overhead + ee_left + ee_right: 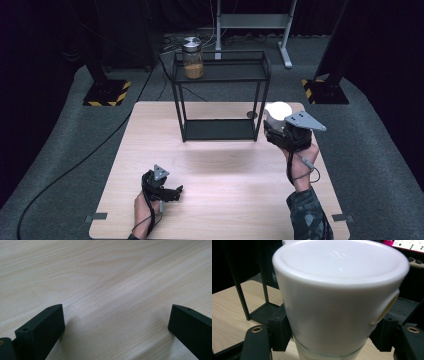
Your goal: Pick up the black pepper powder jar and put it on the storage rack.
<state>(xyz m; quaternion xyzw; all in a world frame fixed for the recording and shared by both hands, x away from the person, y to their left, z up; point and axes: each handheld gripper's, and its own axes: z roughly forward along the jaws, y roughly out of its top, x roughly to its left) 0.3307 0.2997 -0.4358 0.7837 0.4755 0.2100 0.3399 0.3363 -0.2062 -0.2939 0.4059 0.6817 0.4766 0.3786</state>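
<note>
beside rack (pixel 220 100) – right hand-held gripper (pixel 274 131) raised, clamping white-lidded jar (pixel 277 111); left hand-held gripper (pixel 172 192) low, jaws apart.

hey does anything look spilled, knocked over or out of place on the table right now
Nothing stands out. The glass jar stands upright on the black rack, the right gripper holds a white-lidded container upright, and the table shows no spill.

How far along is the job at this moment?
Done: one glass jar with a metal lid stands on the black metal shelf rack. In hand: the right tool grips a white-lidded container beside the rack. Left: placing it. The left tool rests open, empty.
</note>
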